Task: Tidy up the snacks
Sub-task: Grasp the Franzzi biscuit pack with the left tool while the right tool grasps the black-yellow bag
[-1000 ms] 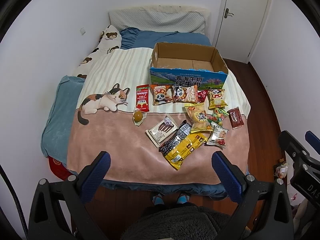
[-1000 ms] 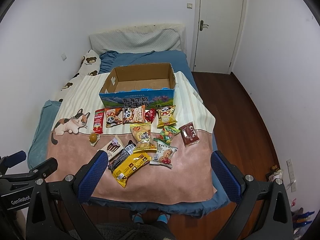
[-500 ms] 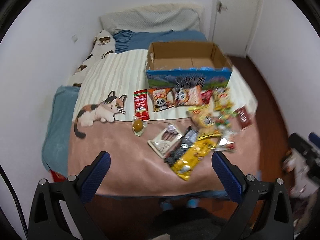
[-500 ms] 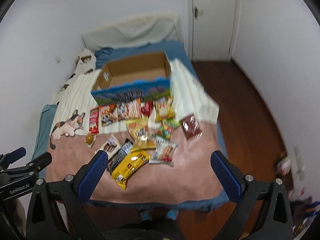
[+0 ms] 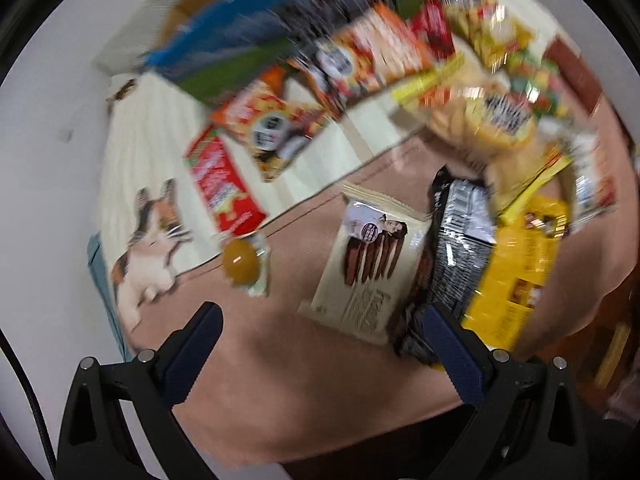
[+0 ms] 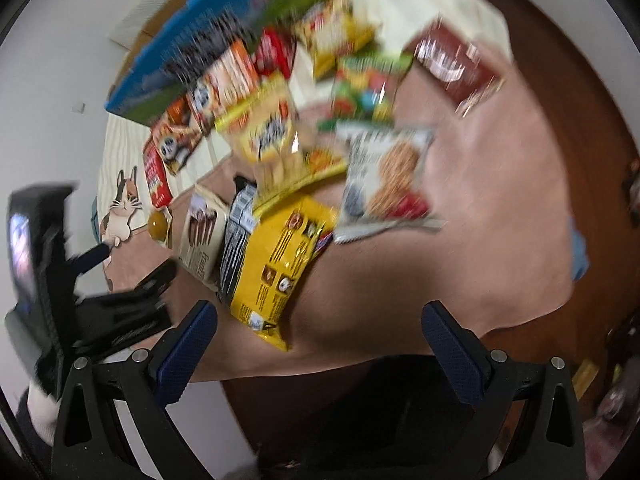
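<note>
Several snack packets lie on the bed's pink blanket (image 5: 312,392) in front of a blue cardboard box (image 5: 256,28). My left gripper (image 5: 324,344) is open and empty, low over the blanket just before a beige chocolate-stick packet (image 5: 368,264), a black packet (image 5: 456,248) and a yellow packet (image 5: 520,264). An orange jelly cup (image 5: 240,262) lies to the left. My right gripper (image 6: 320,340) is open and empty, near the yellow packet (image 6: 280,260) and a white cracker packet (image 6: 384,184). Both views are blurred.
A red packet (image 5: 220,184) and panda packets (image 5: 272,128) lie by the box. A brown packet (image 6: 452,64) lies far right. The left gripper's body (image 6: 60,272) shows at the right view's left edge. Wooden floor (image 6: 580,80) lies right of the bed.
Both grippers have dropped fast and tilted down toward the snacks on the blanket, from a high view of the whole bed. Both stay open and empty.
</note>
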The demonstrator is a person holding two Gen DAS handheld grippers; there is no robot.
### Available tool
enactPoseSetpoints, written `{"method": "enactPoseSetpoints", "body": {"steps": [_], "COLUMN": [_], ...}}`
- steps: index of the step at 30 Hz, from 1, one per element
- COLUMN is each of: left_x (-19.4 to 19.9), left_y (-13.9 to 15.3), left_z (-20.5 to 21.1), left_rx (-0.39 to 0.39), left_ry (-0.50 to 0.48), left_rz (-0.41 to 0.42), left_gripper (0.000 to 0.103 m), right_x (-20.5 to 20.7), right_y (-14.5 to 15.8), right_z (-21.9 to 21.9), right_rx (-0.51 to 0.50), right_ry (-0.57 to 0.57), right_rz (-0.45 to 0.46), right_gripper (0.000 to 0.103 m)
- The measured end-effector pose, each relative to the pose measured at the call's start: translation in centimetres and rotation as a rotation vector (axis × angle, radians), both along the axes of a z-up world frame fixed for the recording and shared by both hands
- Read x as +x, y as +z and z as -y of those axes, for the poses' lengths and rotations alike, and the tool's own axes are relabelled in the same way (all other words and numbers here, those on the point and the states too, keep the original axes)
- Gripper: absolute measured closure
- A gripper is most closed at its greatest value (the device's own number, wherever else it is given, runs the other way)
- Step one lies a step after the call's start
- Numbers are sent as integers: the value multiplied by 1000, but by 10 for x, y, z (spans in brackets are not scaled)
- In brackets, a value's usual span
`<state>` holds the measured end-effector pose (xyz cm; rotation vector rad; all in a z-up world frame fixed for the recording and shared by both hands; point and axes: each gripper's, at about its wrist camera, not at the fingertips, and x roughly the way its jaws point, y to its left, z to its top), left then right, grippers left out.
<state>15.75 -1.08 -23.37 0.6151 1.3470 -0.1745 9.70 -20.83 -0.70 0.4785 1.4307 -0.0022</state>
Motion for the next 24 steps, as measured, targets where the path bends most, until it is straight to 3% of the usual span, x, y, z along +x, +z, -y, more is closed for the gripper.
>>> {"method": "enactPoseSetpoints", "body": {"steps": [3, 6, 7, 9, 10, 11, 14, 19, 21, 24], "left_x": [16, 22, 23, 26, 29, 33, 41, 43, 39, 36], "left_y": [-34, -53, -59, -65, -68, -70, -67, -69, -71, -69], "left_z": [6, 11, 12, 10, 4, -5, -34, -115, -139, -155], "left_rx": [35, 17, 5, -21, -47, -67, -114, -196, -227, -254], "left_ry": [-66, -118, -132, -134, -109, -69, 49, 387, 473, 512], "left_rz": [-39, -80, -90, -96, -109, -123, -102, -144, -157, -159], "left_gripper": [0, 0, 3, 23, 43, 47, 47, 48, 48, 48], "right_x": [1, 5, 7, 9, 11, 12, 17, 37, 49, 68], "right_y": [-19, -31, -35, -45, -46, -50, -60, -86, -102, -119], "right_z": [-13, -22, -25, -31, -33, -36, -47, -81, -101, -128], "right_rx": [23, 35, 33, 22, 22, 24, 13, -15, -48, -134], "right_ry": [-27, -52, -59, -69, -74, -80, -90, -112, -112, -90], "right_rz": [-5, -18, -25, -36, -43, -50, -76, -125, -148, -200], "right_gripper": [0, 0, 0, 0, 0, 0, 0, 0, 0, 0]}}
